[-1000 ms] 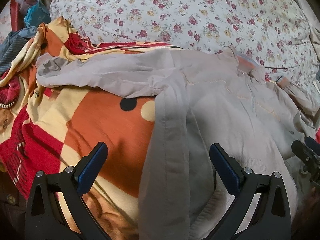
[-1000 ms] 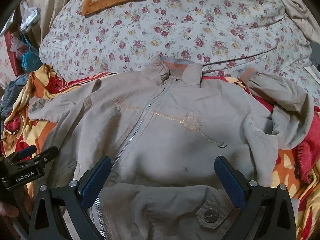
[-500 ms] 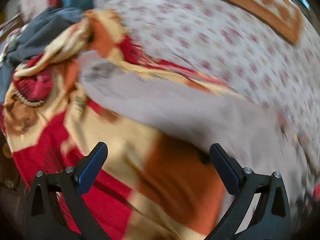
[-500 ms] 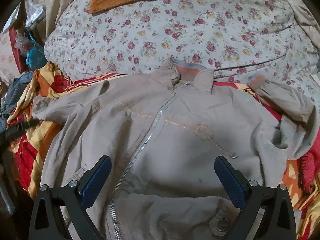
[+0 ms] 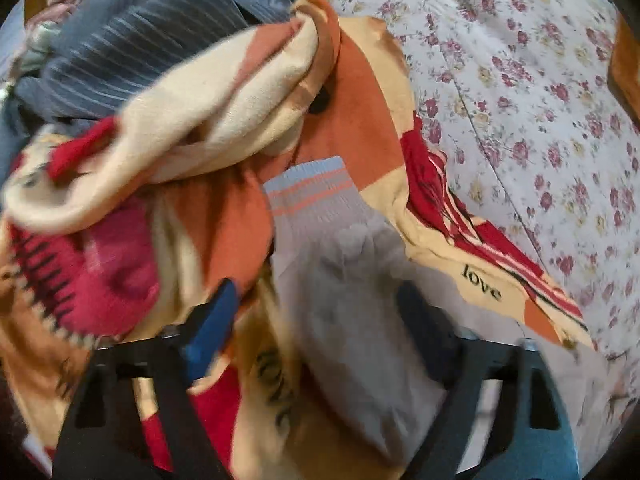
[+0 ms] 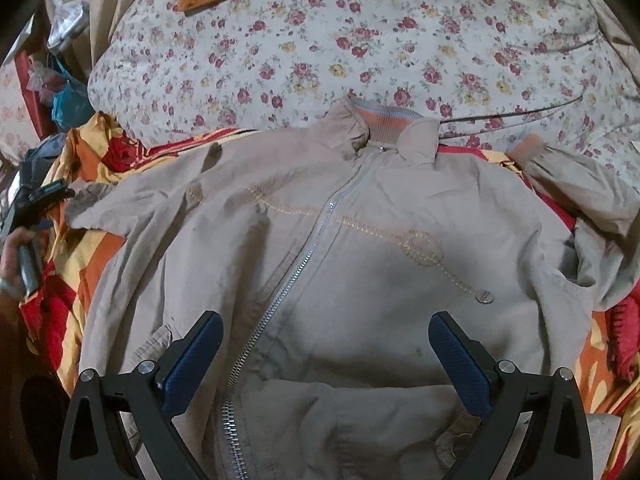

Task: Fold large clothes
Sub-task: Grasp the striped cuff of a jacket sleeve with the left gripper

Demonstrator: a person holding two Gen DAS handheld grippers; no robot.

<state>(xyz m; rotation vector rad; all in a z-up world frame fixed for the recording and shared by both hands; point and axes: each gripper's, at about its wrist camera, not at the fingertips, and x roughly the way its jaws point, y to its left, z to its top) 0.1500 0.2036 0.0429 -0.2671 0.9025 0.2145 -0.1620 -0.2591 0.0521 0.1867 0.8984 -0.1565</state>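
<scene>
Swinging out to the jacket's [image 6: 320, 264] sleeve [image 5: 352, 280] on the bed, our left gripper [image 5: 316, 320] is closing around its striped cuff; our right gripper [image 6: 324, 344] is hovering open. Soft, light, floppy cloth.

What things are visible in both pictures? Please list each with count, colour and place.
jacket: one, beige, zipped, spread on blanket
sleeve cuff: one, grey with stripes, ahead of left gripper
blanket: one, orange, red, cream, under jacket
quilt: one, white floral, behind jacket
dark cloth: one, blue-grey striped, far left
left gripper: closing, sleeve between its fingers
right gripper: open, over jacket hem
hand: one, left edge
</scene>
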